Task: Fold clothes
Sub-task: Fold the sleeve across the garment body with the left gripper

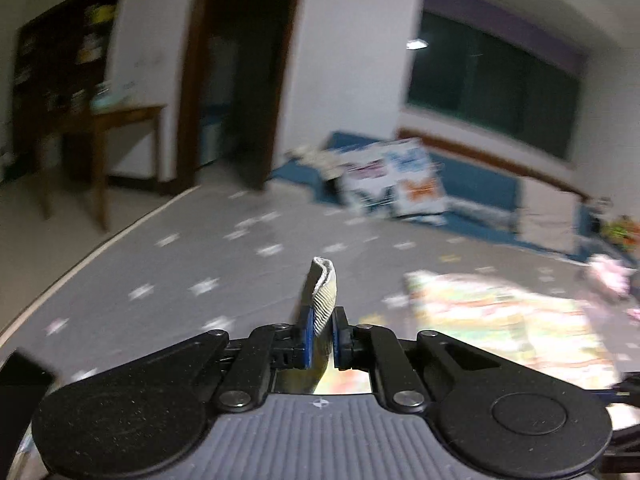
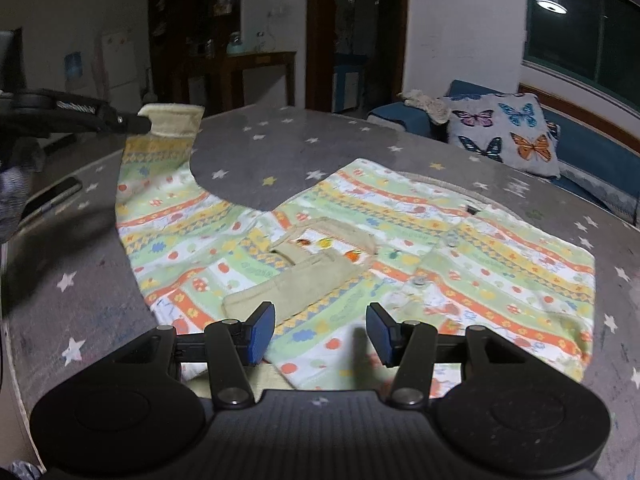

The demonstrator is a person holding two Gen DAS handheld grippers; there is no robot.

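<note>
While our left gripper (image 1: 320, 336) pinched the sleeve cuff (image 1: 325, 292) near the bed's (image 2: 280, 148) left edge, our right gripper (image 2: 321, 334) hung spread above the unfolded shirt (image 2: 440, 240).

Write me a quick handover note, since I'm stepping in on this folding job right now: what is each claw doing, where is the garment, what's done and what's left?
Left claw: shut on the beige ribbed cuff of the patterned top's sleeve, holding it lifted above the grey star-print surface.
Right claw: open, empty, hovering over the top's near edge.
Patterned top: spread flat, front up, beige collar toward the right claw.
Done: the sleeve cuff is gripped and raised.
Left: likely bring that sleeve in over the body, fold the other side, then fold the body. No fold is finished yet.
</note>
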